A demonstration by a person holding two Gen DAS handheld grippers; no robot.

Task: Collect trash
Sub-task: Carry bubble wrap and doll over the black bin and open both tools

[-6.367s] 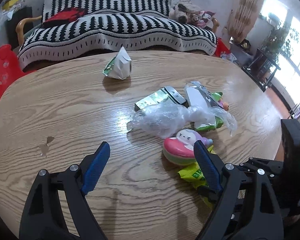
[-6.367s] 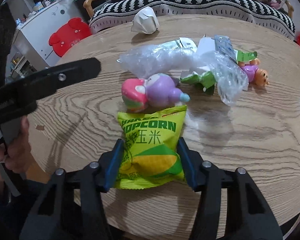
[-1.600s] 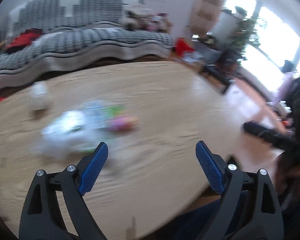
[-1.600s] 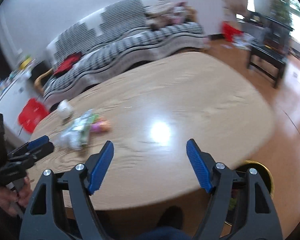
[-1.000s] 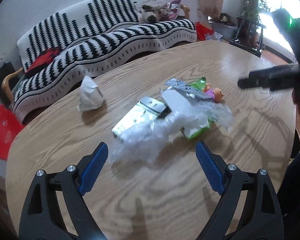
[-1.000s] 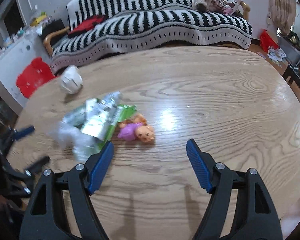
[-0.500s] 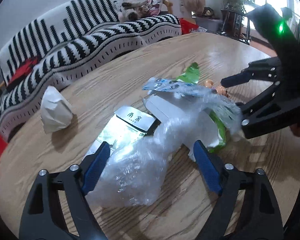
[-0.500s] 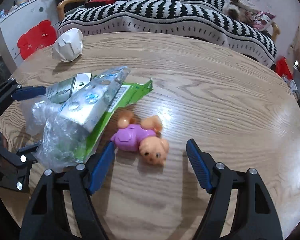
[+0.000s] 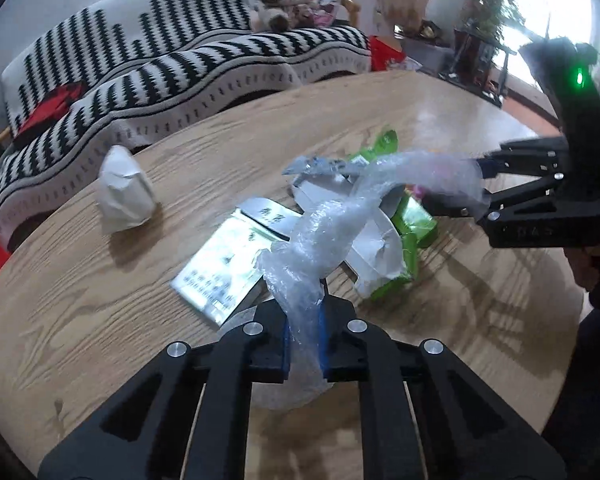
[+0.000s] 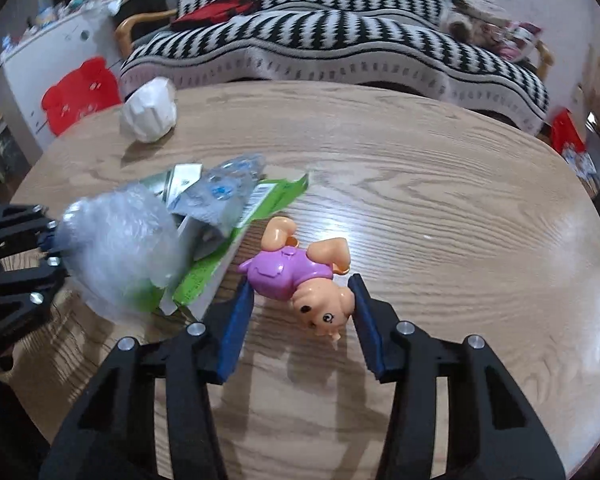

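My left gripper (image 9: 303, 334) is shut on a clear crumpled plastic bag (image 9: 320, 240), lifting its near end off the wooden table (image 9: 80, 300); the bag also shows in the right wrist view (image 10: 120, 244). Under it lie a silver foil packet (image 9: 224, 264), a white torn wrapper (image 9: 376, 248) and a green wrapper (image 9: 416, 224). My right gripper (image 10: 302, 312) is around a small pink-and-purple doll (image 10: 300, 272) lying on the table; its blue pads (image 10: 236, 320) sit at the doll's sides. A crumpled white paper ball (image 9: 124, 192) lies further back.
A black-and-white striped sofa (image 9: 160, 64) stands behind the table. A red stool (image 10: 80, 96) and white cabinet are at the left. The right gripper's body (image 9: 548, 200) reaches into the left wrist view beside the wrappers.
My left gripper has closed on the plastic bag and raised its end. My right gripper has moved forward around the doll and narrowed on it.
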